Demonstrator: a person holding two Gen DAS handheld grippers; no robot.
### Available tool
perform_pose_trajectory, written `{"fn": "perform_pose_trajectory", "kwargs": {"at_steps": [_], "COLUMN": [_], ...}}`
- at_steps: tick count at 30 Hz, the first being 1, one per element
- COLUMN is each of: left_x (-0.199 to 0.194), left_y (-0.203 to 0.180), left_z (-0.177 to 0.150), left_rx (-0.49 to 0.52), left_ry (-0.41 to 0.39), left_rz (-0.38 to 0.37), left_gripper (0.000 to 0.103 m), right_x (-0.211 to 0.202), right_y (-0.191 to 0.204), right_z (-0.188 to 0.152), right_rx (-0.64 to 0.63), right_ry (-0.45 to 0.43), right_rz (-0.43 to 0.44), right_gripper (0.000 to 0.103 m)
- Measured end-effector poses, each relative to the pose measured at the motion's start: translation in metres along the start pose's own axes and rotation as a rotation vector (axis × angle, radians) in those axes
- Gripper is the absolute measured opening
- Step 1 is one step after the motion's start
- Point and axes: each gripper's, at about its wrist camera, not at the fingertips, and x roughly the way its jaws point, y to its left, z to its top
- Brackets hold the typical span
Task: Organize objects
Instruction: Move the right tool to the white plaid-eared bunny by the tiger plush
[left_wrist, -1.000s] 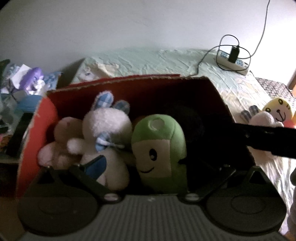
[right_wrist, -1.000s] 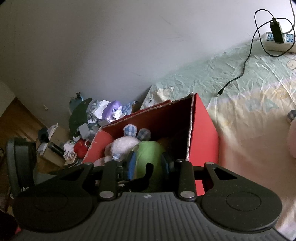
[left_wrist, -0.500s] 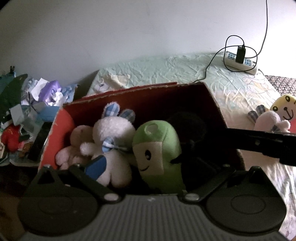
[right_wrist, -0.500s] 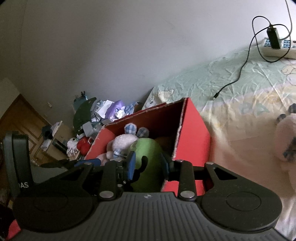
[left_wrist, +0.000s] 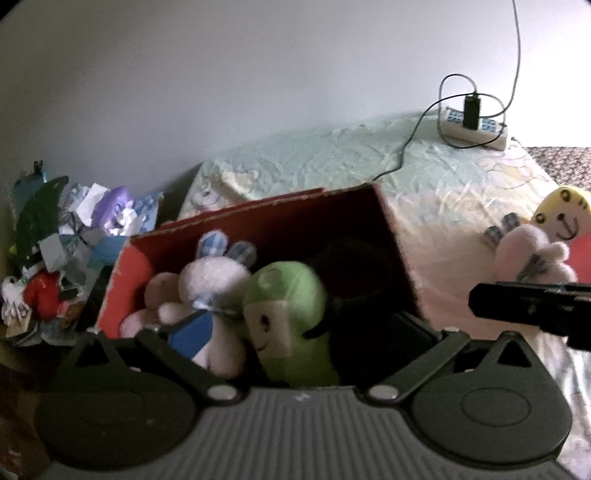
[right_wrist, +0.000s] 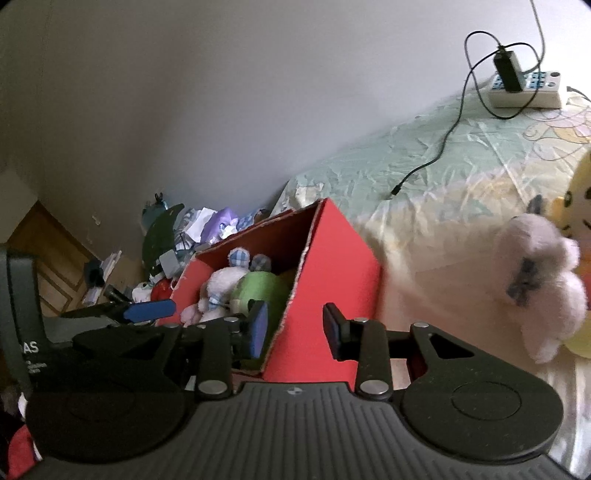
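right hand-held gripper (right_wrist: 295, 328) withdrawn, parted, straddling red box (right_wrist: 332, 295) edge | left hand-held gripper (left_wrist: 295, 332) spread wide

Red cardboard box (left_wrist: 397, 236), open at the top, standing on the bed at its left edge. Inside, left to right: a pale pink plush (left_wrist: 157, 291), partly hidden; a white plush rabbit (left_wrist: 212, 275) with blue checked ears, upright; a green plush (left_wrist: 286, 317) with a cartoon face, tilted; a dark object (left_wrist: 354, 273), indistinct. On the bed, well right of the box: a second white plush rabbit (right_wrist: 535, 280), touching a yellow plush (left_wrist: 563, 216) with a drawn face.
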Motion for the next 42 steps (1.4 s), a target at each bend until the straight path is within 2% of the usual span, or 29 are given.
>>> {"fn": "perform_pose_trajectory", "kwargs": {"at_steps": [9,17,24,28,32,39,42], "left_x": [-0.018,-0.024,-0.017,-0.003,0.011,0.027,0.034], "left_y": [-0.035,-0.073,-0.110,-0.129,-0.140,-0.147,-0.146], "left_z": [0.012,0.018,0.013,0.010,0.007,0.007,0.007], "left_rx": [0.050,0.109,0.166,0.186,0.192,0.193,0.180], "left_ry": [-0.048,-0.052,-0.019,0.039,0.093,0.132,0.151], "left_rz": [-0.055,-0.164,-0.275,-0.313,-0.326,-0.307,-0.304], "left_gripper": [0.102,0.102,0.102,0.102,0.102,0.102,0.102], "right_x": [-0.031,-0.059,-0.084,-0.093,-0.096,-0.092,-0.090], "right_y": [-0.027,-0.056,-0.076,-0.084,-0.089,-0.095,-0.096], "right_z": [-0.003,-0.012,-0.016,-0.017,-0.016,-0.013,-0.010], "right_rx": [0.044,0.114,0.167,0.187,0.193,0.194,0.194], "right_ry": [-0.054,-0.099,-0.146,-0.165,-0.172,-0.167,-0.165], "right_rz": [-0.046,-0.123,-0.189,-0.222,-0.247,-0.273,-0.275], "right_gripper": [0.039,0.039,0.039,0.039,0.039,0.040,0.045]}}
